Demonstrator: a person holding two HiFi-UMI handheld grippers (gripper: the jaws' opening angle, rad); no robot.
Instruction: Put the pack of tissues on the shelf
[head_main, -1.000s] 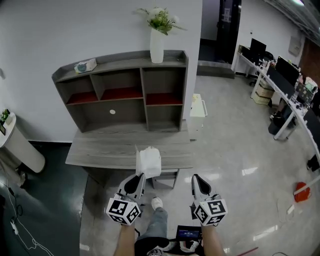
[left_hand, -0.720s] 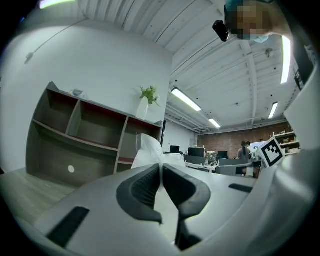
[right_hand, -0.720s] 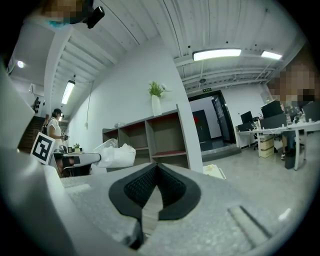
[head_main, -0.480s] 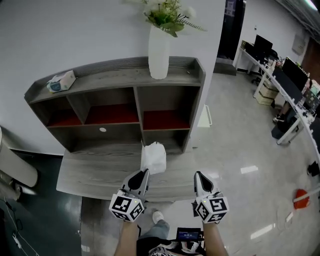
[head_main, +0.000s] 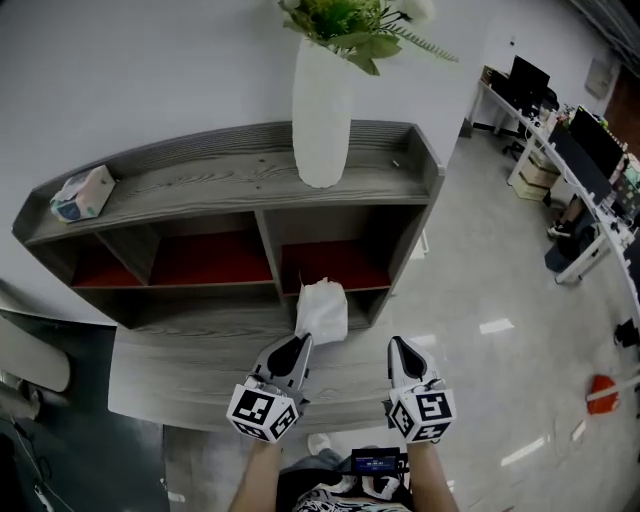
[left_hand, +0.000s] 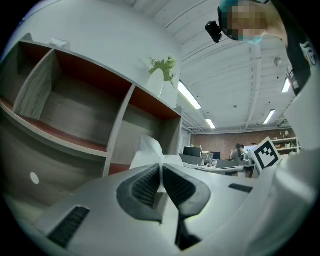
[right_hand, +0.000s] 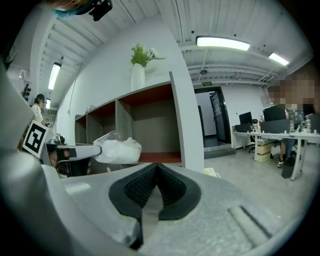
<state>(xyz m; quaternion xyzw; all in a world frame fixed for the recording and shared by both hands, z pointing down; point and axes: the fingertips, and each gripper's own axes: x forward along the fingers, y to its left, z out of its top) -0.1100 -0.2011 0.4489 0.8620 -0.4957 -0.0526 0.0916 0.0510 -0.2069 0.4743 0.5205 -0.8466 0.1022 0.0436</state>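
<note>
A white plastic-wrapped pack of tissues (head_main: 322, 310) hangs in my left gripper (head_main: 300, 347), whose jaws are shut on the pack's lower edge. It is held in front of the lower right compartment of the grey shelf unit (head_main: 230, 185), above the desk. In the left gripper view the pack (left_hand: 147, 152) sticks up from between the closed pads of the left gripper (left_hand: 161, 170). My right gripper (head_main: 398, 350) hovers beside it on the right, shut and empty. In the right gripper view the pack (right_hand: 117, 150) shows to the left of the right gripper (right_hand: 156, 170).
A tall white vase (head_main: 320, 115) with green plants stands on the shelf's top board, and a tissue box (head_main: 82, 193) lies at its left end. The shelf sits on a grey wooden desk (head_main: 170, 375). Office desks with monitors (head_main: 590, 150) stand far right.
The person has stepped closer to the shelf. Both grippers moved forward, and the pack went from over the desk's front edge to just before the lower right compartment.
</note>
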